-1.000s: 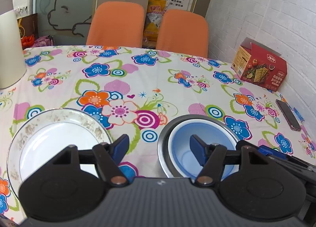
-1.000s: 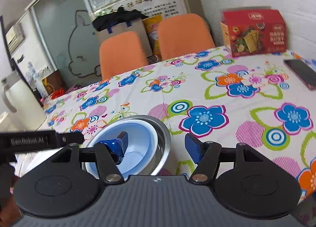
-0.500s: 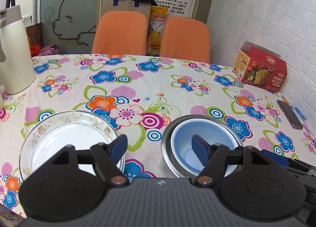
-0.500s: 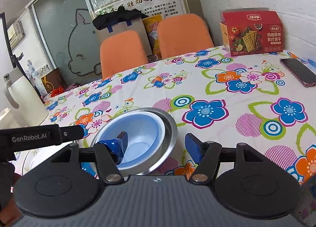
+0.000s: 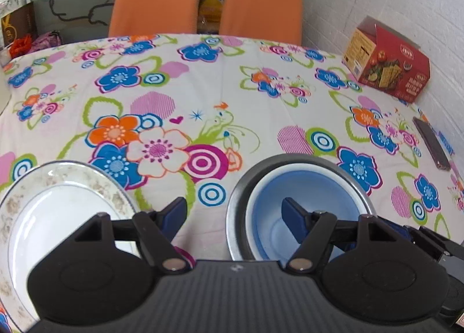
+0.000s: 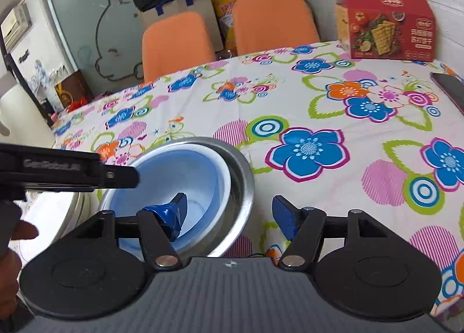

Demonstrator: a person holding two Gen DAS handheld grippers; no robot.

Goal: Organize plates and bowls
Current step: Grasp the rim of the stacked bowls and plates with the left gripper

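Observation:
A blue bowl (image 5: 304,193) sits nested inside a steel bowl (image 5: 240,188) on the flowered tablecloth. To its left lies a white plate (image 5: 58,205) with a faded floral rim. My left gripper (image 5: 233,212) is open, one finger over the plate's right edge, the other over the blue bowl. In the right wrist view the blue bowl (image 6: 185,176) and steel bowl (image 6: 243,185) lie at lower left. My right gripper (image 6: 229,214) is open and straddles the steel bowl's right rim, its left finger inside the blue bowl. The left gripper's black body (image 6: 58,169) crosses above the plate (image 6: 49,214).
A red cracker box (image 5: 388,63) stands at the far right by the brick wall, also in the right wrist view (image 6: 385,25). A dark phone (image 5: 432,143) lies near the right table edge. Two orange chairs (image 5: 208,2) stand behind the table. A hand (image 6: 11,249) holds the left gripper.
Both grippers have come lower and closer to the table after lifting back half a second ago. The bowls and plate look larger. Both pairs of fingers stay open.

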